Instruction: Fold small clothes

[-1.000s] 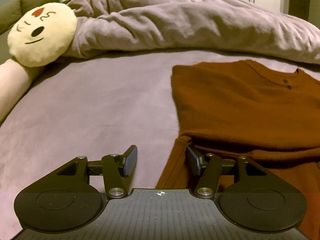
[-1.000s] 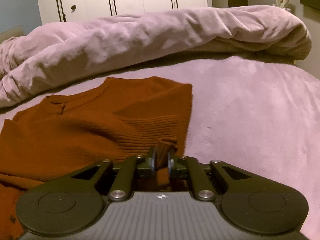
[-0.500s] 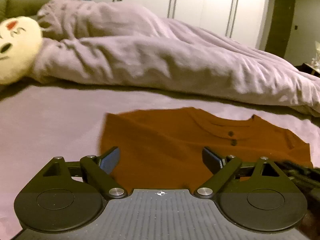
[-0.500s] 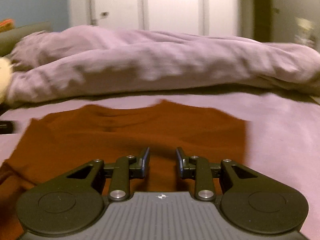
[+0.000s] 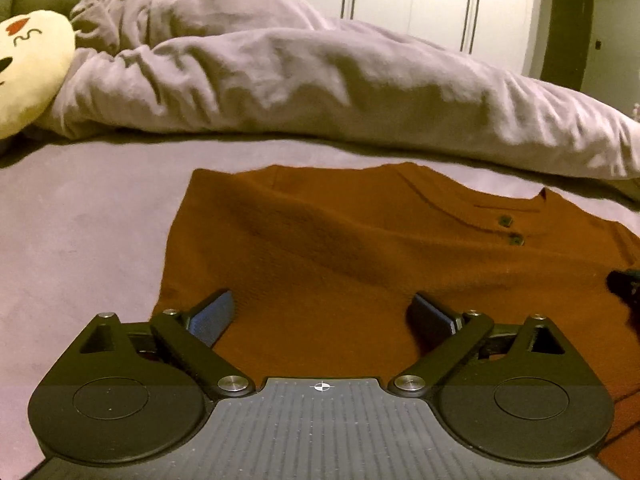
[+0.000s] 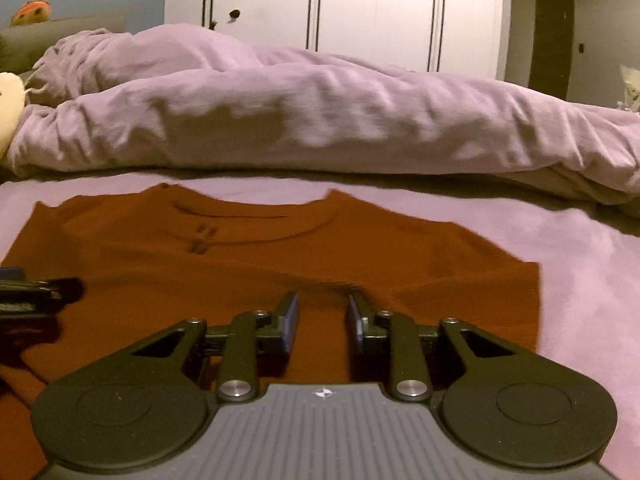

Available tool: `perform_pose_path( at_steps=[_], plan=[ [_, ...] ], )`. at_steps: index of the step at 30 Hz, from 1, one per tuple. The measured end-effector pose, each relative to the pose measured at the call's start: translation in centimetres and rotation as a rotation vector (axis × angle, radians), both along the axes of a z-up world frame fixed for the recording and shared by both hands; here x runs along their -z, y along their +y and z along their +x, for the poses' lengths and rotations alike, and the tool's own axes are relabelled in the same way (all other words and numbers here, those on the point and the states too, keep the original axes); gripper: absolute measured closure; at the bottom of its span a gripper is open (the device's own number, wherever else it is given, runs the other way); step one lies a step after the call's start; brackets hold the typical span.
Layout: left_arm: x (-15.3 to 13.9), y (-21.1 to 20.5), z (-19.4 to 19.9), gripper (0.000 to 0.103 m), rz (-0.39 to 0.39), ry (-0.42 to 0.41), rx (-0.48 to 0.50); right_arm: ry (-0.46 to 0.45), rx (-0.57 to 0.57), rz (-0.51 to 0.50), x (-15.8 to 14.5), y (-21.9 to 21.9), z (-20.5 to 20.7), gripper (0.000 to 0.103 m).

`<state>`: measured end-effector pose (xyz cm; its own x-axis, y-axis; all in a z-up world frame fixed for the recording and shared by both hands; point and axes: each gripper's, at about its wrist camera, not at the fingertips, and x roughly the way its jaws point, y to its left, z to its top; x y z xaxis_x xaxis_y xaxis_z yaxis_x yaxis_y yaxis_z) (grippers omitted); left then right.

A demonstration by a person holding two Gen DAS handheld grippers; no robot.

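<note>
Lying flat on the mauve bed (image 5: 88,240), the rust-orange knit sweater (image 5: 340,248) now has both sleeves folded in; my left hand-held gripper (image 5: 320,316) is opening, released; right hand-held gripper (image 6: 322,316) closing, empty.

I had the sweater (image 5: 360,248) lying flat on the bed (image 5: 80,240), the bunched duvet (image 5: 320,80) behind it, a plush pillow (image 5: 28,72) far left, and wardrobes (image 6: 360,4) beyond.

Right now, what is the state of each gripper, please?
Left gripper: wide open, still opening, holding nothing, over the rust-brown sweater.
Right gripper: narrowly open, closing, gripping nothing.
</note>
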<state>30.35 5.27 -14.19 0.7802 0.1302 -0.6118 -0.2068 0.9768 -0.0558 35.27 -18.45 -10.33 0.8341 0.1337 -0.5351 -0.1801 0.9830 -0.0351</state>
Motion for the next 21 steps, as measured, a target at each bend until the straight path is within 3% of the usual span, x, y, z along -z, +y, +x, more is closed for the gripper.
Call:
perform_pose_path(
  at_steps=[1,4,6,10,13,15,18,21],
  plan=[
    [0.0,-0.1,0.1,0.002,0.007,0.004,0.003,-0.002,0.030,-0.012,-0.1,-0.5,0.2,0.084],
    [-0.3,-0.1,0.1,0.002,0.003,0.011,0.009,0.019,0.089,0.084,-0.4,-2.8,0.9,0.084],
    [-0.9,-0.2,-0.6,0.002,0.019,0.024,0.007,0.037,0.151,0.057,-1.0,-3.3,0.2,0.079],
    [-2.1,-1.5,-4.1,0.002,0.050,0.017,0.027,0.084,0.162,0.313,-2.8,-6.5,-4.9,0.077],
    [-2.7,-1.6,-6.5,0.002,-0.029,0.009,0.018,0.179,0.176,0.509,-1.5,-8.4,-7.4,0.077],
    [-3.0,-1.1,-7.5,0.002,-0.121,0.028,0.007,0.234,0.209,0.630,-0.4,-9.5,-8.1,0.078],
    [-3.0,0.3,-8.4,0.003,-0.248,0.039,-0.025,0.250,0.234,0.757,0.0,-10.6,-8.7,0.078],
    [-2.9,1.7,-8.1,0.004,-0.323,0.034,-0.051,0.267,0.241,0.872,0.0,-10.9,-8.7,0.078]
  ],
)
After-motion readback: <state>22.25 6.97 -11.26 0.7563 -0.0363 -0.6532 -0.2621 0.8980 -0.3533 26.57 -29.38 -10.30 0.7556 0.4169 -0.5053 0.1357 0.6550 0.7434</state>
